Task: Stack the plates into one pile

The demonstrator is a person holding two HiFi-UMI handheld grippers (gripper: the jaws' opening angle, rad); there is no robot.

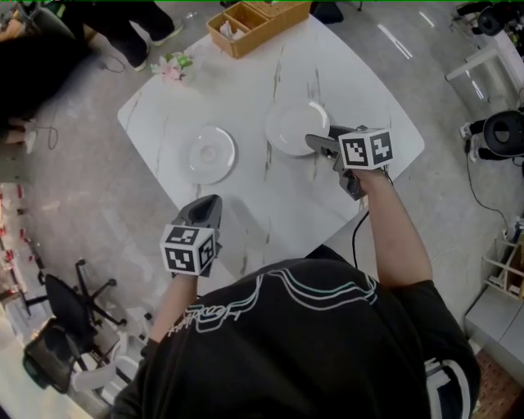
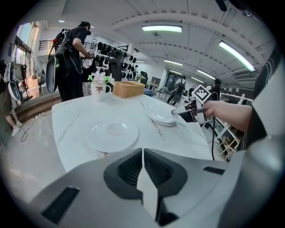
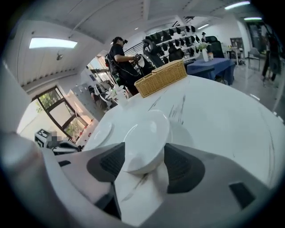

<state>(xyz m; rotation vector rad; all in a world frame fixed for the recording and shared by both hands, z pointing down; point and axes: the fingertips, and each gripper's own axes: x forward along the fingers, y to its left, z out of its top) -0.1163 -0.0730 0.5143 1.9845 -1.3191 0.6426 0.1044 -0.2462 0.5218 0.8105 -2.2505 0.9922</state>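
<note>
Two white plates lie apart on the white marble table [image 1: 360,90]. The left plate [image 1: 208,154] [image 2: 112,135] [image 3: 100,133] has nothing near it. My right gripper [image 1: 321,146] [image 2: 178,111] [image 3: 144,150] is at the near edge of the right plate [image 1: 293,127] [image 2: 161,115] [image 3: 149,133]. Its jaws stand wide open on either side of that rim, and the pads do not press on it. My left gripper [image 1: 210,203] [image 2: 142,153] hangs over the table's front left edge, short of the left plate, shut with nothing between its jaws.
A wicker basket [image 1: 254,23] [image 2: 128,89] [image 3: 162,76] sits at the table's far edge, and a cup of flowers [image 1: 172,67] [image 2: 100,84] stands at the far left corner. A person in black [image 2: 73,58] stands beyond the table. An office chair [image 1: 70,307] is on the floor to my left.
</note>
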